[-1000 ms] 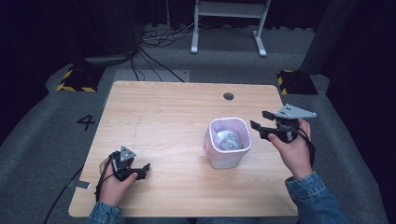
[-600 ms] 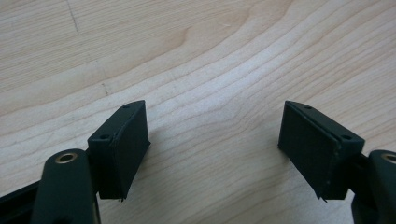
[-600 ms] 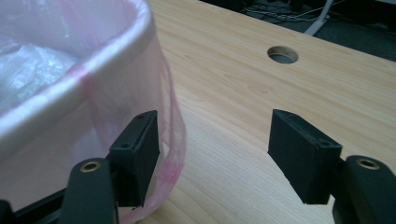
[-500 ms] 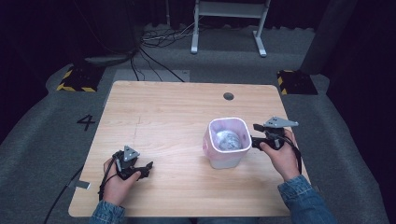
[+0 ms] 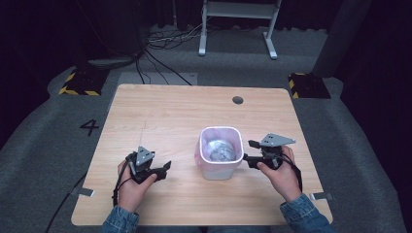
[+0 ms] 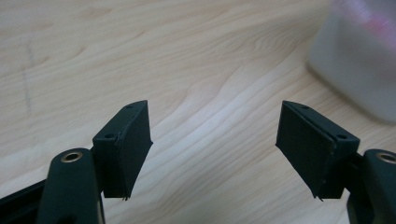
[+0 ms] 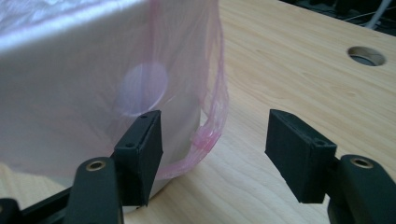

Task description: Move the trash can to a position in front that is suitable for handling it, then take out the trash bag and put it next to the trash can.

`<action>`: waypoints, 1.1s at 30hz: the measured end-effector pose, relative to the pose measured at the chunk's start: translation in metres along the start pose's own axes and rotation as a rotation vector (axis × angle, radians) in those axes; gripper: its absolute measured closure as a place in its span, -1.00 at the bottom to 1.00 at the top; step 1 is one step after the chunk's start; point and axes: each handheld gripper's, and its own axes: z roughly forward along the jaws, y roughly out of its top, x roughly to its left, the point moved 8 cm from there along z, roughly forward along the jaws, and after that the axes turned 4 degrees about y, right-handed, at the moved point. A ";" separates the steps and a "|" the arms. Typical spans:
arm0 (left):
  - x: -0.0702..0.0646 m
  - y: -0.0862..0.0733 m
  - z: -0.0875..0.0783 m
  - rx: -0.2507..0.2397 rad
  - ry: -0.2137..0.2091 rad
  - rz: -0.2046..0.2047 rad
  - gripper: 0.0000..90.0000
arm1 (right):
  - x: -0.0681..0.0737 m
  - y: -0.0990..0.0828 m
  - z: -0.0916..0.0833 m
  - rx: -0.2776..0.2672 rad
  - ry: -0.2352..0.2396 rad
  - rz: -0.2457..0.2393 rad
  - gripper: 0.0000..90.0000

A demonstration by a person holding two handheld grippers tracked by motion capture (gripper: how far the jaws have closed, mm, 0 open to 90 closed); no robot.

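A small white bin (image 5: 220, 153) lined with a pink bag (image 7: 212, 100) stands on the wooden bench (image 5: 170, 111), right of centre toward the near edge. The right tongs (image 5: 248, 151) sit just beside its right wall, jaws apart and holding nothing. The left tongs (image 5: 166, 170) rest near the bench's near-left, jaws apart over bare wood.

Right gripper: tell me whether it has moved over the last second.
Yes. The right gripper has come down from the table's far right corner toward the person, and now sits open beside the bin.
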 end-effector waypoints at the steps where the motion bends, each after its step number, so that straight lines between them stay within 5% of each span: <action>1: -0.004 0.002 0.001 0.001 -0.009 0.006 -0.42 | 0.004 0.000 0.002 0.002 0.006 -0.008 -0.19; 10: -0.020 0.007 0.006 0.004 -0.032 0.064 -0.43 | 0.016 -0.004 0.016 0.013 0.017 -0.030 -0.24; 20: -0.031 0.003 -0.001 0.032 -0.073 0.140 -0.48 | 0.016 -0.014 -0.007 0.017 0.006 -0.056 -0.25; 26: -0.045 0.007 -0.006 0.011 -0.137 0.195 -0.49 | 0.037 -0.016 -0.010 0.036 0.078 -0.108 -0.32; 29: -0.056 0.012 -0.005 -0.037 -0.217 0.213 -0.51 | 0.045 -0.015 -0.006 0.044 0.120 -0.144 -0.36; 33: -0.066 0.014 0.002 -0.052 -0.231 0.249 -0.52 | 0.054 -0.013 0.000 0.037 0.184 -0.187 -0.35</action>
